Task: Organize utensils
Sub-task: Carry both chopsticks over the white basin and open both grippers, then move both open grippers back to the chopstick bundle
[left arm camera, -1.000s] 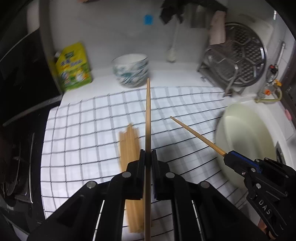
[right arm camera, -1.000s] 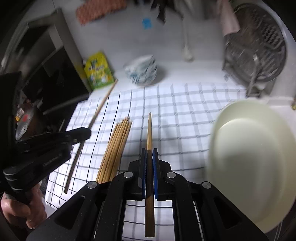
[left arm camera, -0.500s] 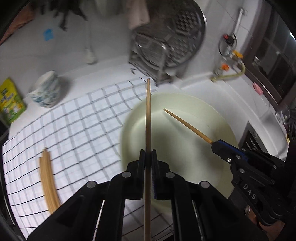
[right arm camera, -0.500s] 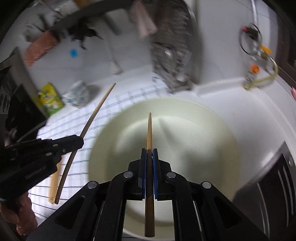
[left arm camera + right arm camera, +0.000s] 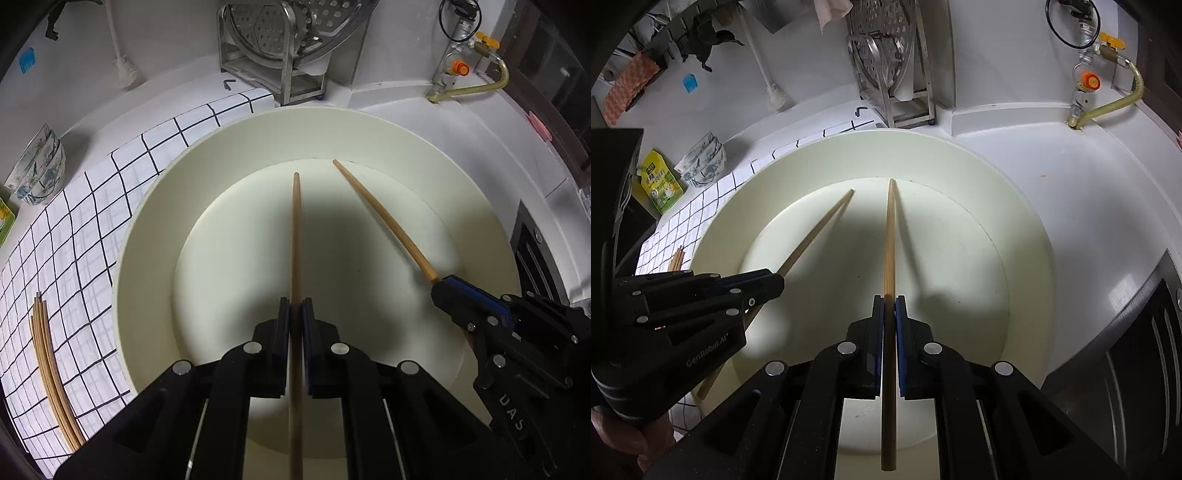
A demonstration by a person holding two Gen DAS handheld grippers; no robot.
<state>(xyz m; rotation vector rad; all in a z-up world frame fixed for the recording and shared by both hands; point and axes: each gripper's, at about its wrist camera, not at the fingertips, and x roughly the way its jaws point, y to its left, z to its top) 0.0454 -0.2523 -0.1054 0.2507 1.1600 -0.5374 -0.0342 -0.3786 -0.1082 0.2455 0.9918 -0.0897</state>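
We are swinging both hands off the checked cloth (image 5: 92, 221) and over the basin (image 5: 147, 206), so the basin is now filling both views and the bundle (image 5: 51, 373) of chopsticks is left far off on the cloth. The left gripper (image 5: 293, 314) is clamping fully down on one chopstick (image 5: 295, 229), and the right gripper (image 5: 889, 314) is pinching a second chopstick (image 5: 889, 236) just as tightly. Each stick is running straight out along its fingers, tips pointing down and away toward the far side of the basin floor; we are judging the tips as near the floor but cannot tell if they are touching. The two sticks are lying apart, converging slightly at the tips. We are reading the next move as a release into the basin, and nothing is standing in the way there. The metal rack (image 5: 280, 48), the bowls (image 5: 37, 166) and the tap (image 5: 465, 85) are all sitting well clear beyond the rim.
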